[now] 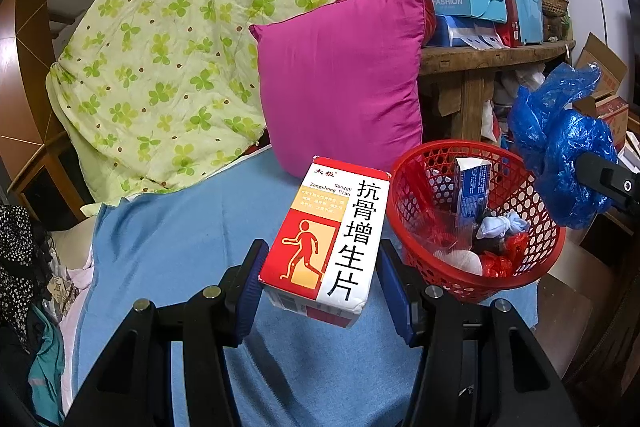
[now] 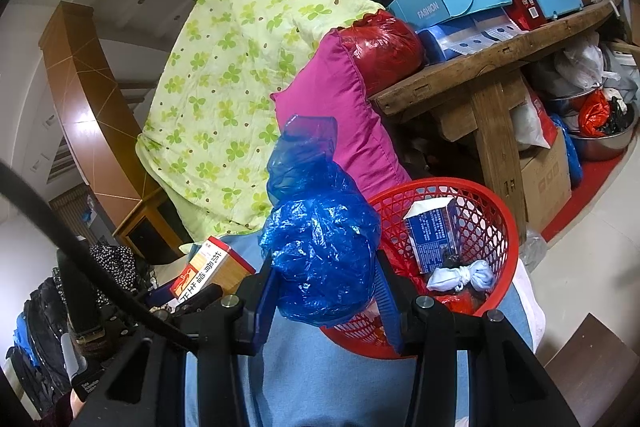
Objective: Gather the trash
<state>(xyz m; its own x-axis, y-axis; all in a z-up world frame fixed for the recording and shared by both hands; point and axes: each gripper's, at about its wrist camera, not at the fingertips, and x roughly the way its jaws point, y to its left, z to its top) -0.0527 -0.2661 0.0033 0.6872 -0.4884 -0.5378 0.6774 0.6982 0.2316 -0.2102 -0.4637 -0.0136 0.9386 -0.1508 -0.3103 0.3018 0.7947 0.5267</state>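
Blue bedsheet (image 1: 192,239), boxed left claw (image 1: 320,281)

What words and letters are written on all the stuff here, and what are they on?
"抗骨增生片": white side of the red-and-white cardboard medicine box, between the fingers of the left claw.
"Kanggu Zengsheng Pian": same box, near its top.
"大极": red band on top of the same box.
"FASHION": light blue cardboard box on the wooden bench.
Too small or blurred: the box's orange panel text, and the print on the blue-and-white carton in the red plastic basket.
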